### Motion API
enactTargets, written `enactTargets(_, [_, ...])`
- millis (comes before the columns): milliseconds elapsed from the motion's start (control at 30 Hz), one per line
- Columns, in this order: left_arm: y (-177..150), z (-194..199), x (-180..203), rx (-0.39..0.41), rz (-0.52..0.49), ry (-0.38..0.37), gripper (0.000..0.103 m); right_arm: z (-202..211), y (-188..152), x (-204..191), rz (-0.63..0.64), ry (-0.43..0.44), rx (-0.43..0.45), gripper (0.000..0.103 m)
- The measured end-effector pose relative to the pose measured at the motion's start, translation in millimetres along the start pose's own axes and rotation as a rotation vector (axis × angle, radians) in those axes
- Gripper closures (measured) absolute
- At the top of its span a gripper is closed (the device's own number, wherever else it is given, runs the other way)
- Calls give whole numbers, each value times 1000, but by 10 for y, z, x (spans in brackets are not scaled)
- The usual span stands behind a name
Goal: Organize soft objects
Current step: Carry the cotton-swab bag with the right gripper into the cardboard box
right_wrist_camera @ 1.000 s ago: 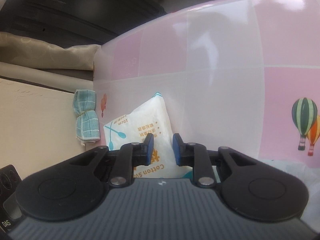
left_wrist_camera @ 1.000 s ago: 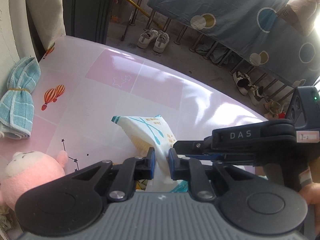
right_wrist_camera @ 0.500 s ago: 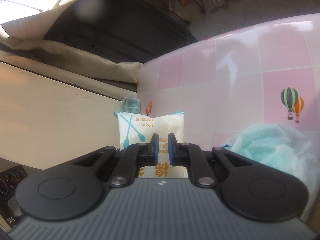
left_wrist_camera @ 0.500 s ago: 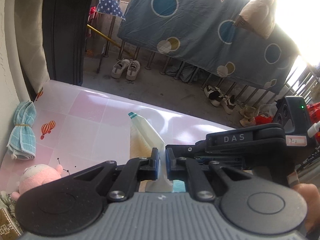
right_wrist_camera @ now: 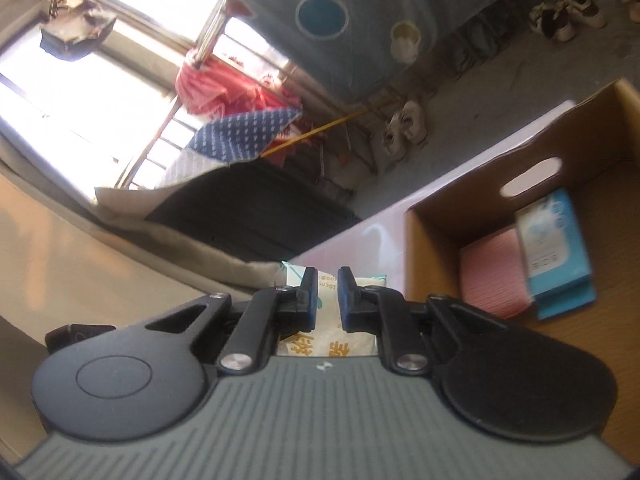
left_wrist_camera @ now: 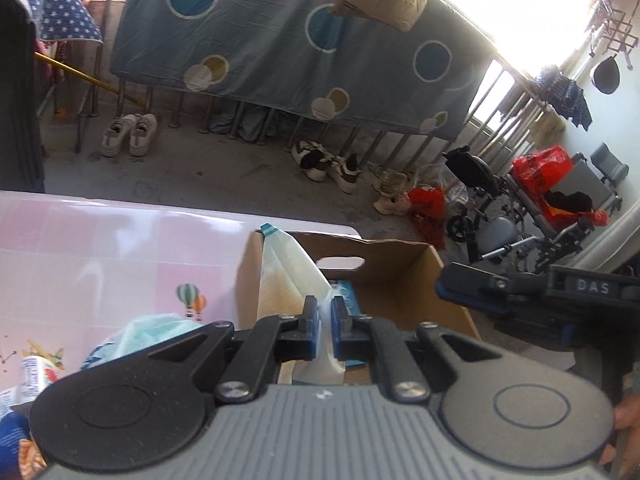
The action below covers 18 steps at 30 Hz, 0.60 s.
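Note:
My left gripper [left_wrist_camera: 326, 322] is shut on the white cotton swab bag [left_wrist_camera: 286, 280] and holds it in the air at the near edge of the open cardboard box [left_wrist_camera: 404, 276]. In the right wrist view the same bag [right_wrist_camera: 362, 298] sits just behind my right gripper [right_wrist_camera: 328, 294], whose jaws stand slightly apart with no grip on it. My right gripper also shows in the left wrist view [left_wrist_camera: 472, 294], off to the right of the box. Inside the box [right_wrist_camera: 440, 208] lie a pink cloth [right_wrist_camera: 492, 272] and a blue tissue pack [right_wrist_camera: 554, 252].
The box stands at the far right end of the pink table [left_wrist_camera: 100, 248]. A crumpled teal bag [left_wrist_camera: 148, 332] and small packets [left_wrist_camera: 32, 372] lie on the table at the left. Beyond the table edge are floor, shoes [left_wrist_camera: 128, 136] and a wheelchair [left_wrist_camera: 532, 208].
Both grippers lifted the bag off the table and swung it right to the cardboard box. The right gripper's jaws have spread off the bag; the left still holds it.

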<state>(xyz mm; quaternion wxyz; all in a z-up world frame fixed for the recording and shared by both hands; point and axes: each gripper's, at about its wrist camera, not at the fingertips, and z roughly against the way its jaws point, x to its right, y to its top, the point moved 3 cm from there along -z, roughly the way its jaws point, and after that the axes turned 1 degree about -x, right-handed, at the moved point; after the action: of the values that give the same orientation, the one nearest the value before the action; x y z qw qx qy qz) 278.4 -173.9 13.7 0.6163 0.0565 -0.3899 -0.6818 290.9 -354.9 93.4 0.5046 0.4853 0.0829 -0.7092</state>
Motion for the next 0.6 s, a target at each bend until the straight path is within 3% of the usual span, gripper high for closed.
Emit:
enactTargets(200, [83, -824, 634, -83, -16, -62, 95, 978, 83, 739, -67, -87, 130, 92])
enactTargets(333, [187, -1237, 975, -49, -10, -126, 94, 1265, 11, 1132, -112, -123, 171, 92])
enactTargets(400, [141, -1471, 1044, -58, -18, -100, 85, 1318, -21, 1239, -125, -130, 190, 92])
enactTargets(433, [91, -1603, 1036, -94, -17, -77, 73, 1340, -36, 1304, -130, -134, 196, 92])
enactTargets(467, [40, -1735, 1000, -137, -6, -47, 67, 1357, -54, 1369, -136, -139, 201, 92])
enactTargets(533, [-62, -1859, 873, -206, 30, 1, 67, 1373, -90, 1484, -147, -143, 201, 92])
enactTargets(600, [-83, -1853, 715, -224, 74, 13, 66, 1365, -139, 1566, -158, -146, 195, 92])
